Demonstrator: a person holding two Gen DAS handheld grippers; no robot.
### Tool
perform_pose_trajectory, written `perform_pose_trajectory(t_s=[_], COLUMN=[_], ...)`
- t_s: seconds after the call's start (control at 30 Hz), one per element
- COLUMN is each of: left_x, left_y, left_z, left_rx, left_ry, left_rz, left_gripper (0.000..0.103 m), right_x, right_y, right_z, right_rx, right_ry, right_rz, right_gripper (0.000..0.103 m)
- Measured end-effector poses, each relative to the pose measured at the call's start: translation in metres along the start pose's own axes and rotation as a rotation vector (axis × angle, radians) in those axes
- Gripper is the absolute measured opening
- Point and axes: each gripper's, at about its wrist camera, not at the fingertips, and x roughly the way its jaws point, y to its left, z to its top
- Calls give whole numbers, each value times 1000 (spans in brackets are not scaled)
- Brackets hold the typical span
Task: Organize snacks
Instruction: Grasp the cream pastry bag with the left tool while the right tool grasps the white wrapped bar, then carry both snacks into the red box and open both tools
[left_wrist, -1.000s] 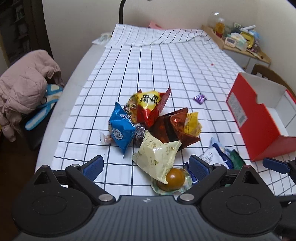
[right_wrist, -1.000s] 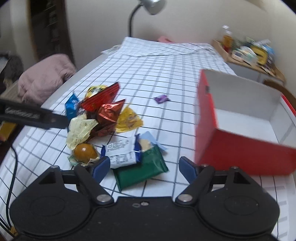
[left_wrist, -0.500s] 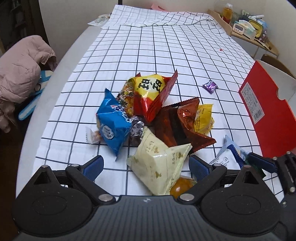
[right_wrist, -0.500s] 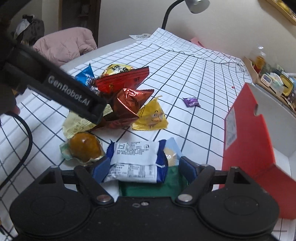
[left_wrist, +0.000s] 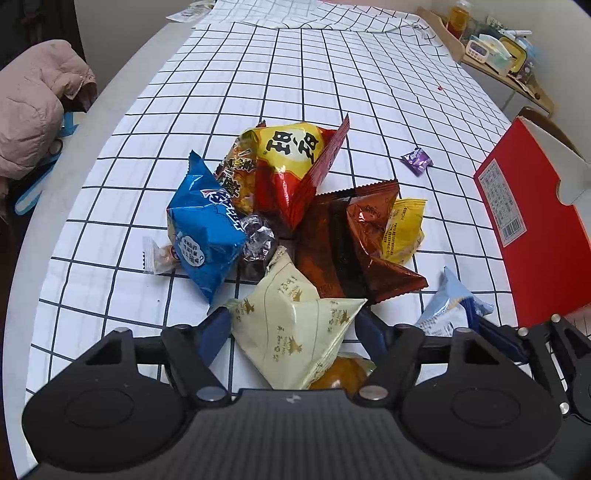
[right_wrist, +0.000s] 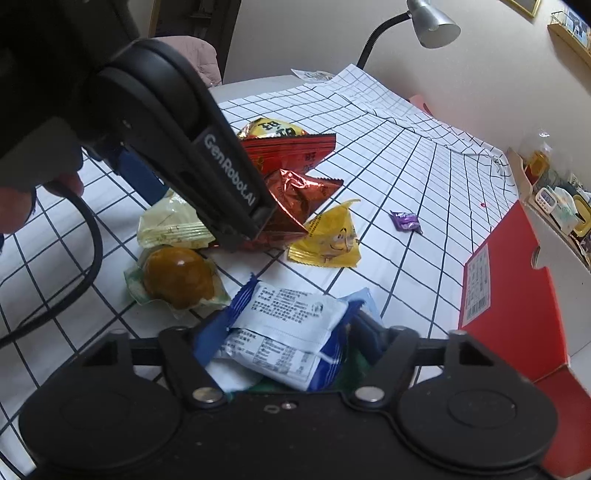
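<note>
In the left wrist view, we are closing the left gripper (left_wrist: 291, 328) around the cream snack packet (left_wrist: 295, 325), which is lying at six o'clock of the snack pile on the checked tablecloth (left_wrist: 258, 92). The blue pads are sitting at its two side corners, and we cannot tell whether they are pressing yet. We are judging it light, puffy and crinkly, likely to slip, so we are taking it across the sealed edges. Its long axis is running roughly nine to three, one sealed tip pointing toward twelve.

In the right wrist view, we are closing the right gripper (right_wrist: 284, 339) on the blue-and-white wrapped snack (right_wrist: 291, 328), which is lying on a green packet (right_wrist: 351, 369) at six o'clock, with the red box (right_wrist: 517, 295) at three. The packet is filling the gap between the jaws; firm contact is unclear. It looks soft, flat and light, its long axis running nine to three.
</note>
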Motion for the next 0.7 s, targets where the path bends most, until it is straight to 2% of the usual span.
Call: perform_pose_trajectory(t_s=[0.07,0.13,0.37,0.4,0.43,0.47,0.7], left_x=[0,-1,-9,-11,-13,-15,-34], left_y=[1,2,7,8,9,10,16], left_z=[0,0,-5,-6,-7,-8,-16], left_rx=[-6,-6,-9,-11,-12,-15,-7], left_ry=[-2,-1,-10,-14,-18,-20,-53], left_rz=[7,13,29,29,29,30,26], left_gripper=[64,61,55,55,55,55,54], right_x=[-2,-4,-16,-18,-21,-24,-36], right_y=[-1,-2,-2,-2,-3,-4,-3], right_z=[0,1,3,3,3,4,3], right_rx=[12,28,67,72,82,97,149], right_ry=[-8,-14,-31,-40,-53,-58,-65], right_rz=[4,8,1,-1,-10,-11,8], right_gripper=[58,51,41,36,19,17,11])
